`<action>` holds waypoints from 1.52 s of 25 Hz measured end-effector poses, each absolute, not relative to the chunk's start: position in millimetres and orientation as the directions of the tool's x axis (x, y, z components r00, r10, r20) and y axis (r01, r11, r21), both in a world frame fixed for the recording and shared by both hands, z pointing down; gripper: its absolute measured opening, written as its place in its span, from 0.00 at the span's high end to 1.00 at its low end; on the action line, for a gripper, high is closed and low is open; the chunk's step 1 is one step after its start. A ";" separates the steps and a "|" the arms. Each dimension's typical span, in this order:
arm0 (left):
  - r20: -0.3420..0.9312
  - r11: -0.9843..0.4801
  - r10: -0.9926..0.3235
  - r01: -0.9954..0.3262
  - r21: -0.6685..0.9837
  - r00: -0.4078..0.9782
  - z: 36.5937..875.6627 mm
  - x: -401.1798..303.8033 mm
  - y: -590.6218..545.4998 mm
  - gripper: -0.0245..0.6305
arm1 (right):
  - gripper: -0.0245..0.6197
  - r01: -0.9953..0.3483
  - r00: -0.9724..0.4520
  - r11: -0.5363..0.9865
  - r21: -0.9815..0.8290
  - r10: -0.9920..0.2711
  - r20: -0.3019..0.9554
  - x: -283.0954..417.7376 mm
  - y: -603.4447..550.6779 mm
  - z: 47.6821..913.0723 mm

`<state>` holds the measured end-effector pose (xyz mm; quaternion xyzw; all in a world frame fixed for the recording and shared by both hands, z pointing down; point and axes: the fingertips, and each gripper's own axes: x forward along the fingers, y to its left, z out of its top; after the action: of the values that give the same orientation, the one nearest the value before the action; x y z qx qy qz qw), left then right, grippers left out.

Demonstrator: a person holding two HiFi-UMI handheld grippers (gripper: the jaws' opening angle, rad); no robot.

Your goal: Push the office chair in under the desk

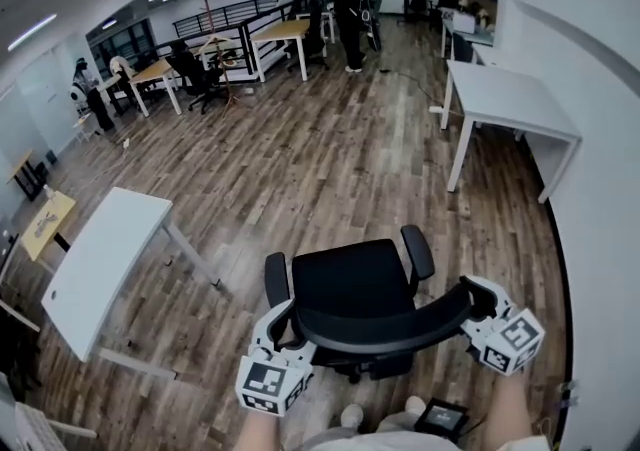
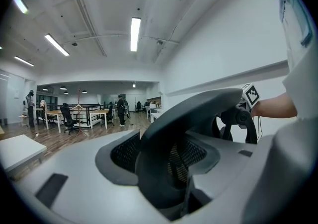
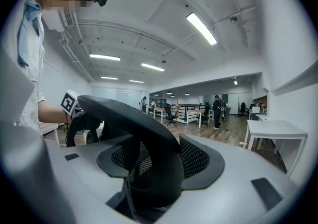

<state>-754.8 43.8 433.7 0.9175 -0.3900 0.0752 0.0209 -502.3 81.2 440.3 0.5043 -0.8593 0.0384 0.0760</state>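
A black office chair (image 1: 350,284) stands on the wood floor right in front of me, its curved backrest (image 1: 395,326) nearest to me. My left gripper (image 1: 284,332) is shut on the backrest's left end, and my right gripper (image 1: 477,305) is shut on its right end. In the left gripper view the mesh backrest (image 2: 164,148) fills the gap between the grey jaws. The right gripper view shows the backrest (image 3: 149,153) clamped the same way. A white desk (image 1: 515,99) stands ahead at the right by the wall. Another white desk (image 1: 95,269) is at my left.
My shoes (image 1: 350,416) are just behind the chair base. Wooden desks (image 1: 280,31) with black chairs (image 1: 195,74) and a railing stand far back. A person (image 1: 350,14) stands there. The white wall (image 1: 600,169) runs along the right.
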 end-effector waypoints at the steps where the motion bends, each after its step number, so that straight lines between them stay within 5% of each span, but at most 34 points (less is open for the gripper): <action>1: 0.155 -0.707 -0.701 -0.707 -0.021 0.696 434.1 -752.2 41.2 0.62 | 0.55 -0.881 -0.465 0.474 0.009 -0.869 0.170 -500.3 82.7 441.7; 38: 0.164 -0.906 -0.420 -0.423 -0.013 0.893 437.1 -575.3 -26.8 0.61 | 0.55 -0.996 -0.075 0.082 0.027 -0.980 0.187 -354.1 107.1 443.5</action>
<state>-575.3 -26.8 437.1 0.9727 -0.2166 0.0819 0.0116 -354.1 107.1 443.5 0.6754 -0.7313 0.0536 0.0782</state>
